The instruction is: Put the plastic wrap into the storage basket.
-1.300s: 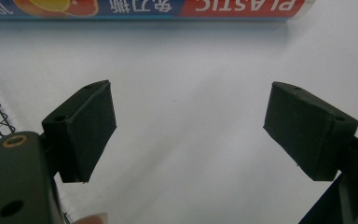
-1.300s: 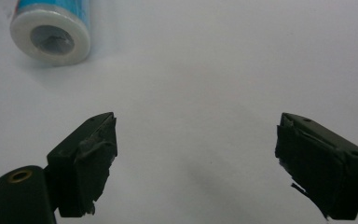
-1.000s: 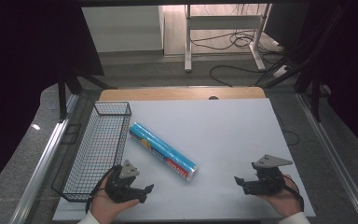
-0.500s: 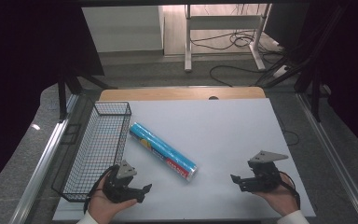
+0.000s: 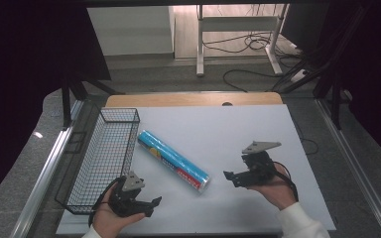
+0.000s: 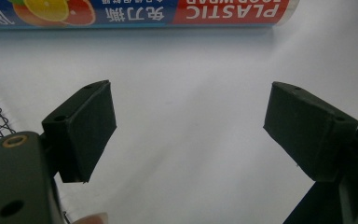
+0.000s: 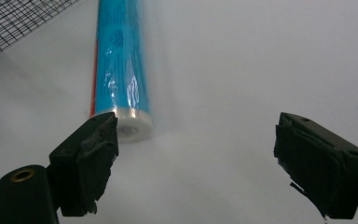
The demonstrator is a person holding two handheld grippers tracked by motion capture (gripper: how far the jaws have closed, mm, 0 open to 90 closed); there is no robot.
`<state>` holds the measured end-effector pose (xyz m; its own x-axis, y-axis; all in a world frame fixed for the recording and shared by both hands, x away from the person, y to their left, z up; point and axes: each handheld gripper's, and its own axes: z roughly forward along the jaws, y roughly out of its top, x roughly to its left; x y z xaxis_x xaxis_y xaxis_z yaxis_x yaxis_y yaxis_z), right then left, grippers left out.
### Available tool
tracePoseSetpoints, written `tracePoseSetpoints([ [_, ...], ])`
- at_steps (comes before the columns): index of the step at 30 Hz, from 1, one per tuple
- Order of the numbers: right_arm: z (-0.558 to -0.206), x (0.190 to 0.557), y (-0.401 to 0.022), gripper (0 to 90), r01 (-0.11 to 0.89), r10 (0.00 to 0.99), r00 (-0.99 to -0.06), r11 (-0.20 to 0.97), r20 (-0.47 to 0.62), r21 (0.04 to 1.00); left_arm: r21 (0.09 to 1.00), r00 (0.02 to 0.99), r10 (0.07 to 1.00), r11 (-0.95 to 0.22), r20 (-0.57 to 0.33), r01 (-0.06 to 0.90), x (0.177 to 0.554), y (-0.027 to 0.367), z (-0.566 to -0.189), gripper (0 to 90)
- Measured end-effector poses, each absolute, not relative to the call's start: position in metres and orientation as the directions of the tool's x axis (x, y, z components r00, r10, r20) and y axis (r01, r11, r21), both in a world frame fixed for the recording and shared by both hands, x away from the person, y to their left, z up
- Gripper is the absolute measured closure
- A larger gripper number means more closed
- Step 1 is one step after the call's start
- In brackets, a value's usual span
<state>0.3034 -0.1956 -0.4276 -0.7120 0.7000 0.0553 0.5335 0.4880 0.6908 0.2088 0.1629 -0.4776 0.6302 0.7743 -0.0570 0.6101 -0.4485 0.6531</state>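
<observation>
Lying diagonally mid-table: plastic wrap roll point(image 5: 174, 161), wire basket point(image 5: 105, 154) at its 9 o'clock. Left gripper point(image 5: 149, 206) at 7, right gripper point(image 5: 230, 176) at 3, both spread, empty.

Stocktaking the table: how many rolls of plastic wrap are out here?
1. The roll lies slantwise on the white sheet, right of the wire basket, between the left gripper and the right gripper. The basket looks empty.
</observation>
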Motion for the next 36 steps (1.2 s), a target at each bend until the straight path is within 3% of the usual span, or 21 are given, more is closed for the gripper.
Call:
tracePoseSetpoints([
  [13, -0.424, 0.333, -0.133, 15.9, 0.512, 0.630, -0.775, 0.579, 0.050, 0.635, 0.647, 0.638, 0.769, -0.461, -0.050, 0.607, 0.209, 0.161, -0.479, 16.8],
  [36, -0.449, 0.364, -0.046, 19.0, 0.509, 0.559, -0.824, 0.660, 0.091, 0.553, 0.643, 0.639, 0.768, -0.465, -0.049, 0.608, 0.207, 0.163, -0.481, 17.0],
])
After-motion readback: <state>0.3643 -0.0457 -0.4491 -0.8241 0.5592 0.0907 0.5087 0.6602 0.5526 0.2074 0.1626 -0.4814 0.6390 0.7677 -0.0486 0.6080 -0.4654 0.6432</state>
